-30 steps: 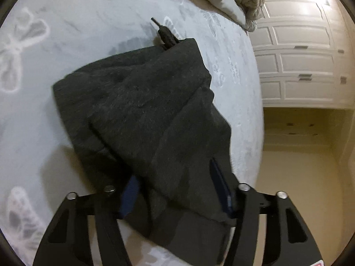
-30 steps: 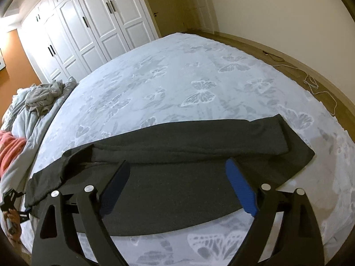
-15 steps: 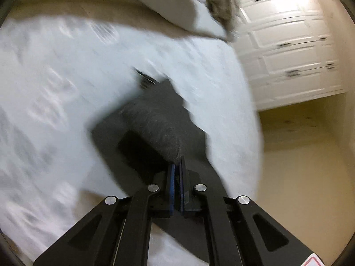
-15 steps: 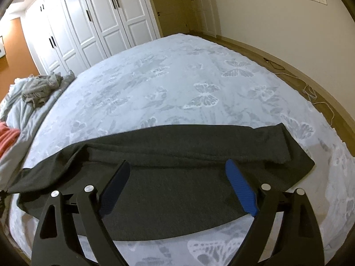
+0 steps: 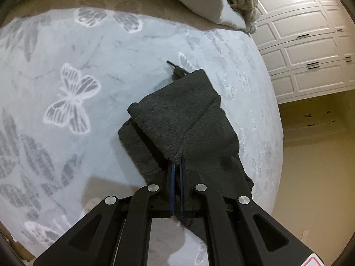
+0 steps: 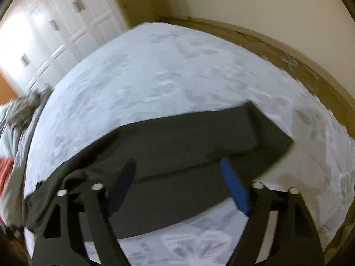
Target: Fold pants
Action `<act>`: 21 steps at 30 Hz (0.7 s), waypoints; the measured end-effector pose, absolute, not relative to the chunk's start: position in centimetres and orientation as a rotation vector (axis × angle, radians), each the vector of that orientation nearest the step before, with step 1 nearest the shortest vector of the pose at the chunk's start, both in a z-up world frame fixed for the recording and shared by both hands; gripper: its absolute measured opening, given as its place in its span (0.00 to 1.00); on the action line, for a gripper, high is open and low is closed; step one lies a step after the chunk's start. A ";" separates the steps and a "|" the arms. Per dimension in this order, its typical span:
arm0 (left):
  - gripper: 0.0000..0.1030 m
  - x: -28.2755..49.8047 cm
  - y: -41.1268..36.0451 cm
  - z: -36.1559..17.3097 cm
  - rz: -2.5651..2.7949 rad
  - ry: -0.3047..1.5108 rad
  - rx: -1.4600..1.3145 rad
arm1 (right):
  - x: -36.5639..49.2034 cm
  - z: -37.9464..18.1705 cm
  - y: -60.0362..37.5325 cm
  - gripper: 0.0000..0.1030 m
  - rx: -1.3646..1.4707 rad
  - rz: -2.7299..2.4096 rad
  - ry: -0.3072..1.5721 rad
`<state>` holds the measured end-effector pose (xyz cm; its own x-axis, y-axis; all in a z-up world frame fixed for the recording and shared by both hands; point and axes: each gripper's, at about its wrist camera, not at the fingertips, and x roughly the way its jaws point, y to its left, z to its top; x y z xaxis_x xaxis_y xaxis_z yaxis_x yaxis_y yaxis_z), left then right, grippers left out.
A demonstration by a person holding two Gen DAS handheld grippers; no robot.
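Left gripper (image 5: 176,166), black with blue pads, is pressed together on a corner of the dark grey knit pants (image 5: 184,124), pinching the fabric at the fingertips. That corner is lifted; the cloth runs away from the pads in a folded wedge, its far end resting on the pale grey butterfly-print bedspread (image 5: 73,84), where a thin black drawstring (image 5: 177,67) pokes out beyond the edge. Bare bedspread lies wide on the wedge's left. On its right only a narrow strip remains before the bed's edge, with beige floor (image 5: 310,166) below.

Right gripper (image 6: 175,177) stands spread above the pants (image 6: 188,141), and its jaws have just been closing; the picture is blurred, and no cloth is seen pressed between the pads. Here the garment lies flat as a long band near the bed's front edge. Ample clear bedspread (image 6: 166,71) extends beyond it.
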<state>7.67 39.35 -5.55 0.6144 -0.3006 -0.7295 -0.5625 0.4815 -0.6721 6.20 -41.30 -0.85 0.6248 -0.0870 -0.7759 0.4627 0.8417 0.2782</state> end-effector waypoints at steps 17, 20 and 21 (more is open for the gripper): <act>0.01 8.4 38.4 -4.4 0.205 0.918 -1.039 | 7.6 -0.1 -46.9 0.04 0.621 -0.238 0.676; 0.01 8.5 38.4 -4.3 0.199 0.926 -1.015 | 5.4 2.9 -47.8 0.04 0.546 -0.254 0.588; 0.01 8.6 38.4 -4.8 0.209 0.942 -1.014 | 5.5 2.1 -48.3 0.04 0.505 -0.301 0.627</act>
<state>8.56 38.40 -4.79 0.6054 -0.2573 -0.7532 -0.5520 0.5460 -0.6302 5.49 -48.33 2.09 0.7727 -0.1160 -0.6241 0.4139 0.8375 0.3568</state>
